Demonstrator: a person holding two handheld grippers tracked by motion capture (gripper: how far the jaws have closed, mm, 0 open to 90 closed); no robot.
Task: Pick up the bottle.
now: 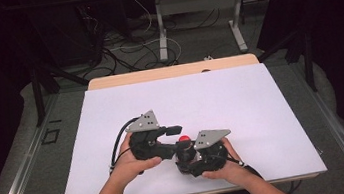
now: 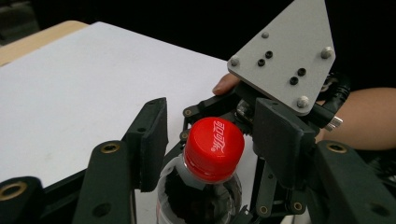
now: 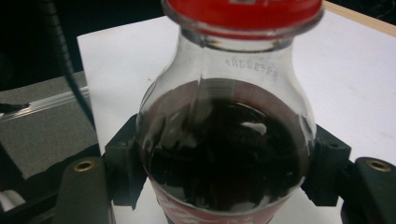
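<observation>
Between the jaws of the left gripper (image 2: pixel 208 140), the red cap (image 2: pixel 215 148) of a cola bottle (image 3: pixel 224 154) is sitting with a gap showing on each side, so those jaws are standing partly open and pressing on nothing. Just beside it, the right gripper (image 3: pixel 224 172) is clamping the bottle's belly, both pads squeezing the clear plastic above the red label. Near the front edge of the white table (image 1: pixel 185 100), the bottle is standing upright between the two hands.

Trouble could be coming from the cap end: if the left jaws are closing off-centre, they may be catching only the cap's rim and slipping round it. A hard twist could be turning the whole bottle in the right grip, since the plastic is smooth and rounded. Too much squeeze there might be forcing dark, fizzy drink out once the seal is breaking.
</observation>
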